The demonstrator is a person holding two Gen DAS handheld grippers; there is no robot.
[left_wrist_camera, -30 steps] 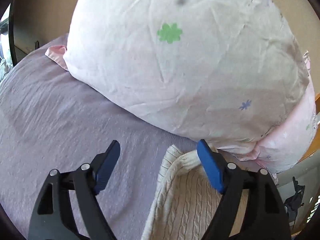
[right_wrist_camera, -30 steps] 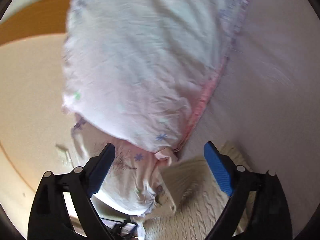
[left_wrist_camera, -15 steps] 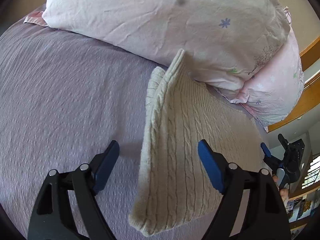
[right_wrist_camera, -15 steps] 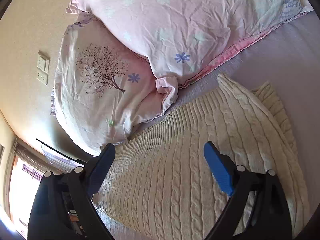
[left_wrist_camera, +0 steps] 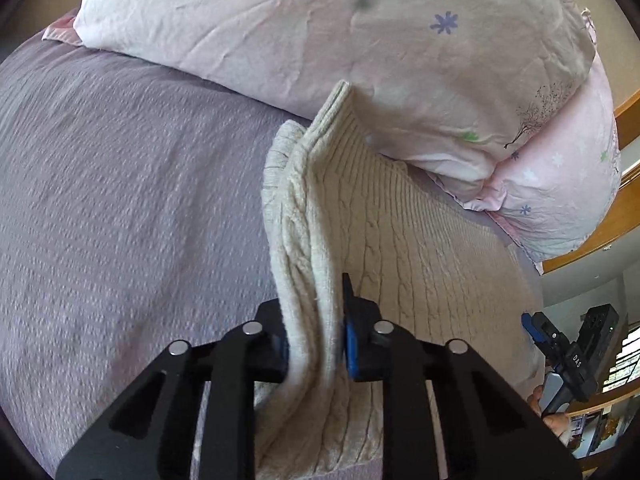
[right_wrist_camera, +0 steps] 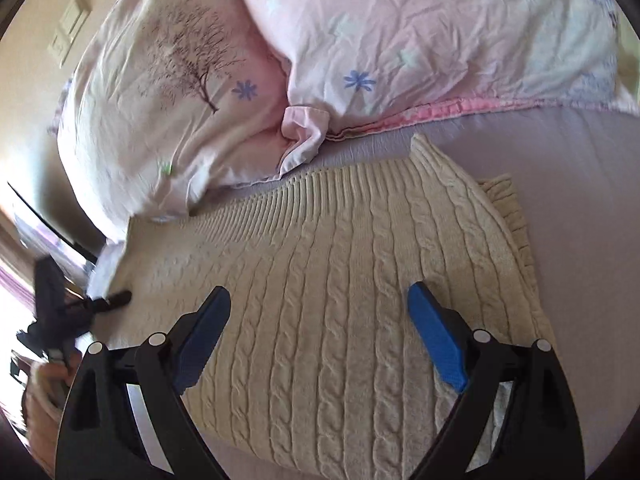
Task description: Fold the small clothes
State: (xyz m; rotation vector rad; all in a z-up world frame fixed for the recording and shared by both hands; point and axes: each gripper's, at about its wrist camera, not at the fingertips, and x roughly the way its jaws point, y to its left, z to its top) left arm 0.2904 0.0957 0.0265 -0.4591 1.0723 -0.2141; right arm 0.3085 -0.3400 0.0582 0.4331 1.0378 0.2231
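A cream cable-knit sweater [left_wrist_camera: 420, 248] lies on the purple bedspread [left_wrist_camera: 120, 200], its ribbed hem against the pillows. My left gripper [left_wrist_camera: 314, 340] is shut on the sweater's left edge, pinching a raised ridge of knit. In the right wrist view the sweater [right_wrist_camera: 340, 280] fills the middle, and my right gripper [right_wrist_camera: 320, 316] is open just above it, holding nothing. The right gripper also shows at the far right of the left wrist view [left_wrist_camera: 560, 348].
Two pale pink floral pillows [left_wrist_camera: 360, 32] lie beyond the sweater; they also show in the right wrist view [right_wrist_camera: 440, 32]. A wooden bed frame [left_wrist_camera: 616, 224] runs at the right. A wall switch [right_wrist_camera: 70, 26] is at upper left.
Both grippers pulled back from the pillows and came down to the sweater. My left gripper, open half a second ago, has shut on the sweater's left edge. The right gripper stays open.
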